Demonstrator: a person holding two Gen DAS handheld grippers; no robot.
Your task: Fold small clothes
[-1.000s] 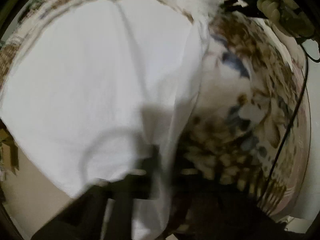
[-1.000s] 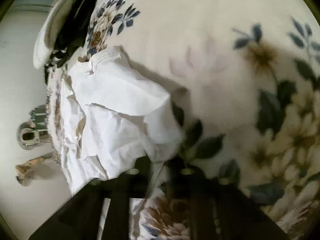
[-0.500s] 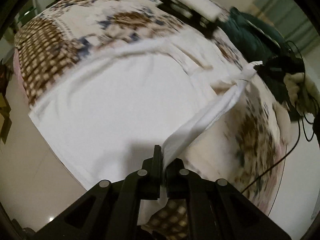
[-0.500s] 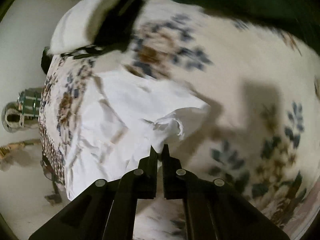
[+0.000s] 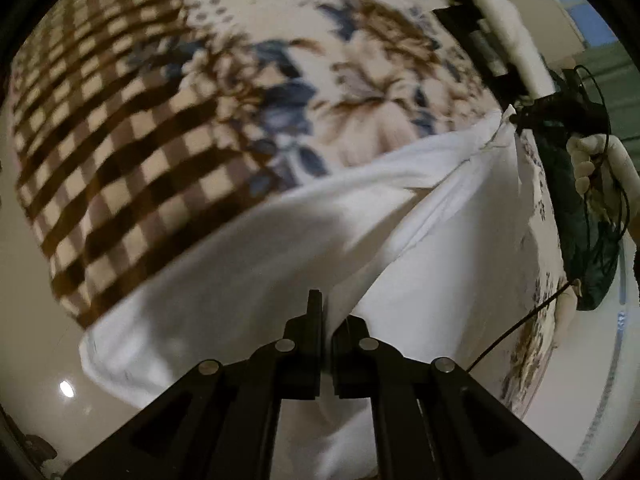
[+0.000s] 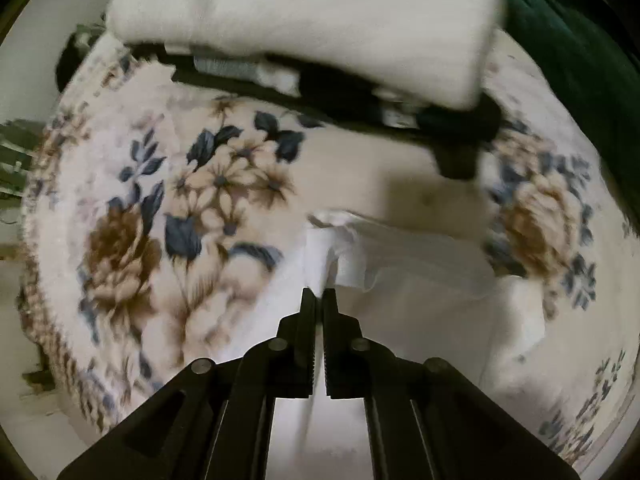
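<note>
A white garment point(image 5: 248, 276) hangs stretched between my two grippers above a floral blanket point(image 5: 224, 64). My left gripper point(image 5: 326, 312) is shut on one edge of it; the cloth runs up and right to my right gripper point(image 5: 520, 118), which pinches the far corner. In the right wrist view my right gripper point(image 6: 319, 300) is shut on a crumpled corner of the white garment point(image 6: 420, 280), which drapes down to the right over the blanket point(image 6: 160, 220).
A stack of folded white cloth point(image 6: 304, 20) on black clothes point(image 6: 340, 92) lies at the far side of the blanket; it also shows in the left wrist view point(image 5: 516, 52). Dark green fabric point(image 6: 580, 60) lies at the right. Pale floor point(image 5: 36, 360) lies beyond the blanket's checked border.
Both grippers have lifted the white garment off the blanket and pulled it taut between them. The views have swung towards the folded stack at the far side.
</note>
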